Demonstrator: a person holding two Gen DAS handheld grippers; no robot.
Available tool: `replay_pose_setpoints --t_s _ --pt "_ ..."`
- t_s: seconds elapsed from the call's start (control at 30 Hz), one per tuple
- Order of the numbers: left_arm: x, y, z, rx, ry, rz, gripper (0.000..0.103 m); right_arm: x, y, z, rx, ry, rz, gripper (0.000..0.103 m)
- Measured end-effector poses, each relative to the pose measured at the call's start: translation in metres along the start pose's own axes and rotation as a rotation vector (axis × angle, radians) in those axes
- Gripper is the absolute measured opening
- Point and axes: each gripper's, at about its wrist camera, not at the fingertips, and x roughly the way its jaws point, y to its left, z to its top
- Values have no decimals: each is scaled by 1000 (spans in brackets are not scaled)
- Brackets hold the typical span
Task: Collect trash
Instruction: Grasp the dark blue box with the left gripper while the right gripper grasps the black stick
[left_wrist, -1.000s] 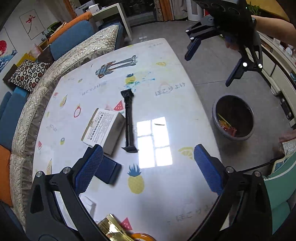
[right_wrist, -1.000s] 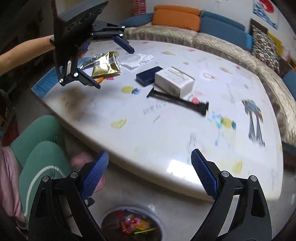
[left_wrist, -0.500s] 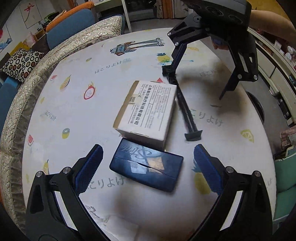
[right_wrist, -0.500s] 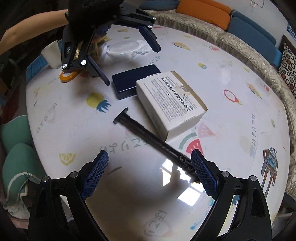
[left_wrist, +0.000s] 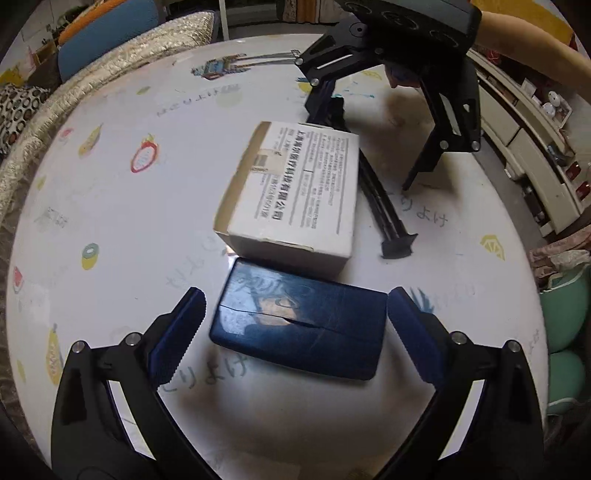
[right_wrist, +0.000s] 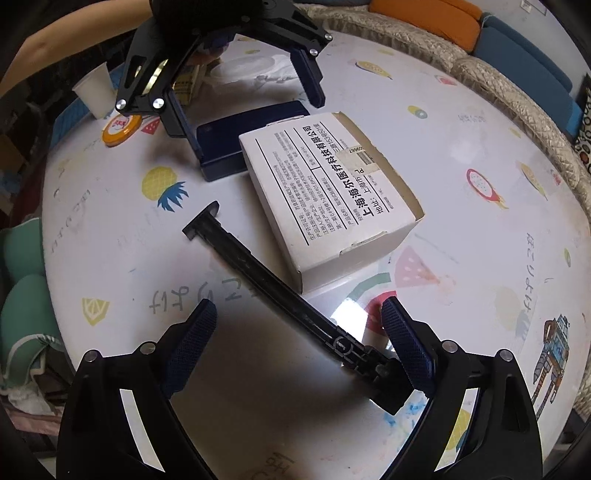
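Left wrist view: the left gripper (left_wrist: 295, 314) is straddling a dark blue case (left_wrist: 299, 328) on the table (left_wrist: 110, 206), jaws apart, pads just beside its ends. A white labelled box (left_wrist: 295, 195) is lying just beyond it. The right gripper (right_wrist: 299, 343) is standing apart over one end of a black plastic rod (right_wrist: 266, 280) beside the box.

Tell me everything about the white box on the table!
The white box looks like cardboard, with black printed Chinese text and a small barcode sticker on top. It lies flat on the table and looks closed. A dark blue case lies at one end and a long black plastic piece along one side. Neither gripper touches it.
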Motion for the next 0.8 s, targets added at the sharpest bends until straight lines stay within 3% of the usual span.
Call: replay_pose_setpoints --t_s 0.13,0.23,0.33,0.4,0.47,0.53,0.8 --pt "5 -7 -1 47 26 26 96 3 -4 2 -1 6 6 90" --pt "17 -7 -3 37 99 18 96 3 -5 2 8 -11 11 90" --pt "18 -18 -3 99 97 44 98 4 -4 3 -1 -12 5 89" --pt "19 -18 -2 85 94 41 97 2 -4 3 11 -21 -4 80" --pt "18 -17 -4 72 83 46 96 -2 -8 3 35 -26 -10 51" --pt "16 -17 -4 64 70 68 94 -5 -10 5 51 -19 -17 31" --pt "-14 -22 10 41 19 100 94 -15 8 -5 35 12 -52 14"
